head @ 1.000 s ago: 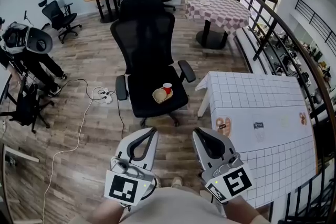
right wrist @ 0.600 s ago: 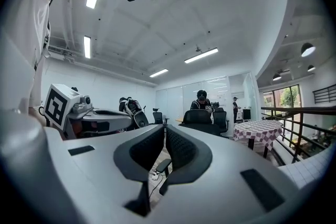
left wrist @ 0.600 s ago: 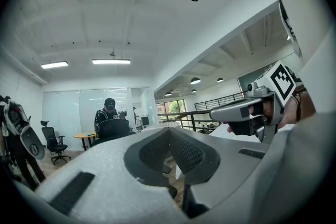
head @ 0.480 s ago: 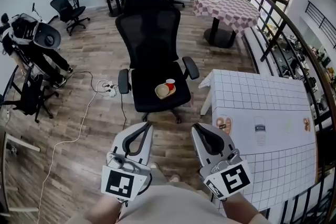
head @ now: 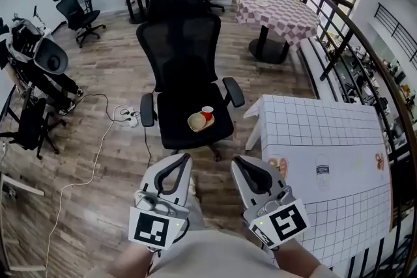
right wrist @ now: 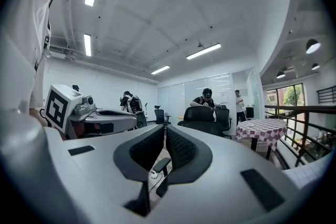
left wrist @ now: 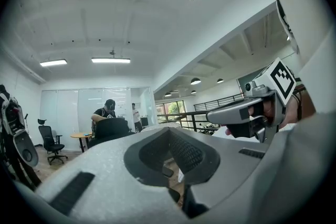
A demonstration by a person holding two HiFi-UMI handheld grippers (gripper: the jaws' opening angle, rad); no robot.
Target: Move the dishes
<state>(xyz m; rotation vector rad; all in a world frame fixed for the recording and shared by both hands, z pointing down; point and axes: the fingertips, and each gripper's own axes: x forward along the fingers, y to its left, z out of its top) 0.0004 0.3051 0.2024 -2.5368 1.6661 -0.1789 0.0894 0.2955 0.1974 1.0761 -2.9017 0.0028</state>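
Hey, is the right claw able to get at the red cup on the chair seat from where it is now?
Probably not yet: the right claw is shut and held well short of the red cup, with floor between. Nothing blocks the path to the chair seat, though.

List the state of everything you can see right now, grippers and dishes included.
left gripper: shut, nothing held
right gripper: shut, nothing held
bowl: upright on the chair seat, not gripped
red cup: upright on the seat, right beside the bowl
office chair: carrying both dishes
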